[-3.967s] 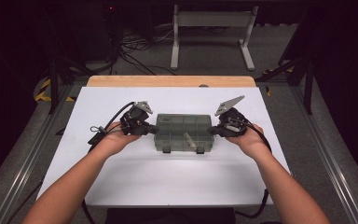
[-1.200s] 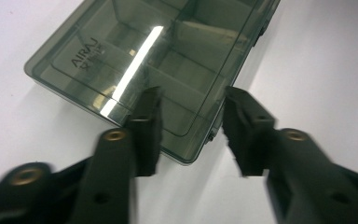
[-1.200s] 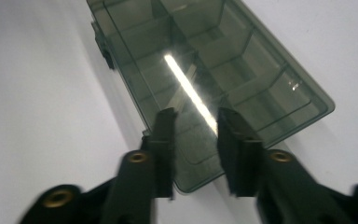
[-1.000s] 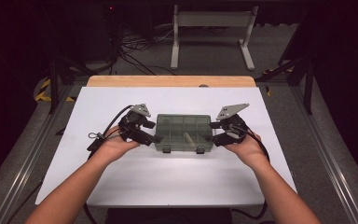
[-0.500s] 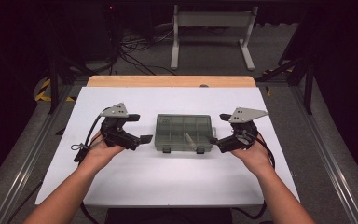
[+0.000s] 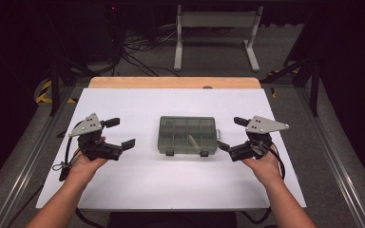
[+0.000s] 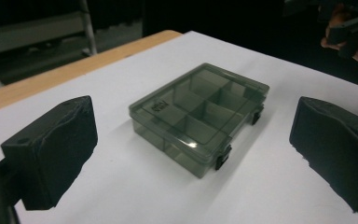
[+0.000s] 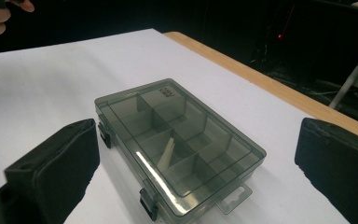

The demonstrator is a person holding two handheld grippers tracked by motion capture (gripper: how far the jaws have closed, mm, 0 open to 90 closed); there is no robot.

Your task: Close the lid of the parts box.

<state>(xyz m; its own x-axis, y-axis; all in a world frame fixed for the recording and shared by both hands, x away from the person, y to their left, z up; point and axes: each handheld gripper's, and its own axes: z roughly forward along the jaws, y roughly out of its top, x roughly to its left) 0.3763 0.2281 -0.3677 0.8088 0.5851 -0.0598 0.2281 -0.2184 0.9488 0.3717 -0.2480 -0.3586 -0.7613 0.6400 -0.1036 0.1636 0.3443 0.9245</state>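
Observation:
A smoky transparent compartment box [image 6: 187, 135] lies shut in the middle of the white table [image 6: 171, 185], two black latches on its near side. A pale small part lies in one compartment [image 8: 167, 151]. My left gripper [image 6: 121, 132] is held open to the left of the box, apart from it, with the box [image 7: 200, 114] seen between its jaws. To the right, my right gripper [image 6: 232, 134] also stands open, near the box's hang tab, with the box [image 8: 177, 140] ahead of its jaws.
A wooden strip [image 6: 173, 82] edges the table's far side. Behind it stands a white metal frame [image 6: 214, 28] among cables on the floor. Metal rails [image 6: 26, 161] run along both sides of the table.
Both grippers have drawn outward from the box's ends and now stand open well apart from it. The box has stayed in place.

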